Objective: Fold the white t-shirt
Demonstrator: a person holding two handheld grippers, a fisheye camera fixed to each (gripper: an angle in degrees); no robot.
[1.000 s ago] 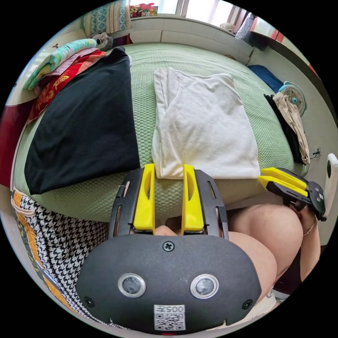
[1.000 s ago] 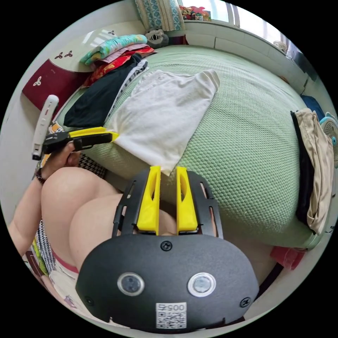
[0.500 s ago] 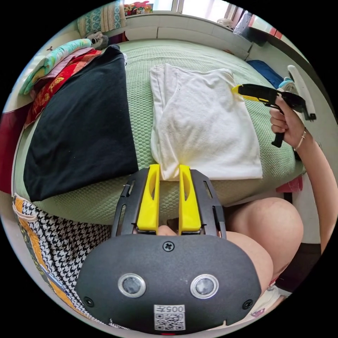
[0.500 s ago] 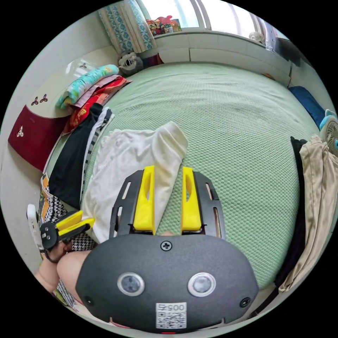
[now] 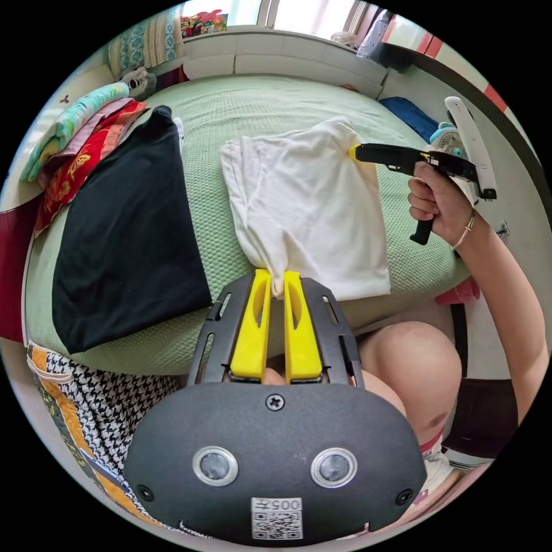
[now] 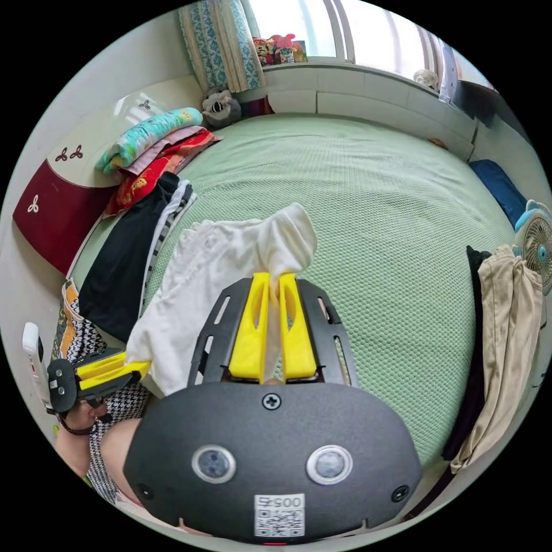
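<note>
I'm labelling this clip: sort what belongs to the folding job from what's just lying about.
Job:
white cotton t-shirt
left claw
right claw

Lying about:
black folded garment
stack of colourful folded bedding
beige trousers
small blue fan

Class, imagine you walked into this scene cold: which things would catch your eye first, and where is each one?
The white t-shirt lying mid-bed on the green bedspread, pinched at its near edge by the left gripper and at its far corner by the right gripper. Beside it lies a black garment, with colourful folded bedding stacked by the headboard.
</note>
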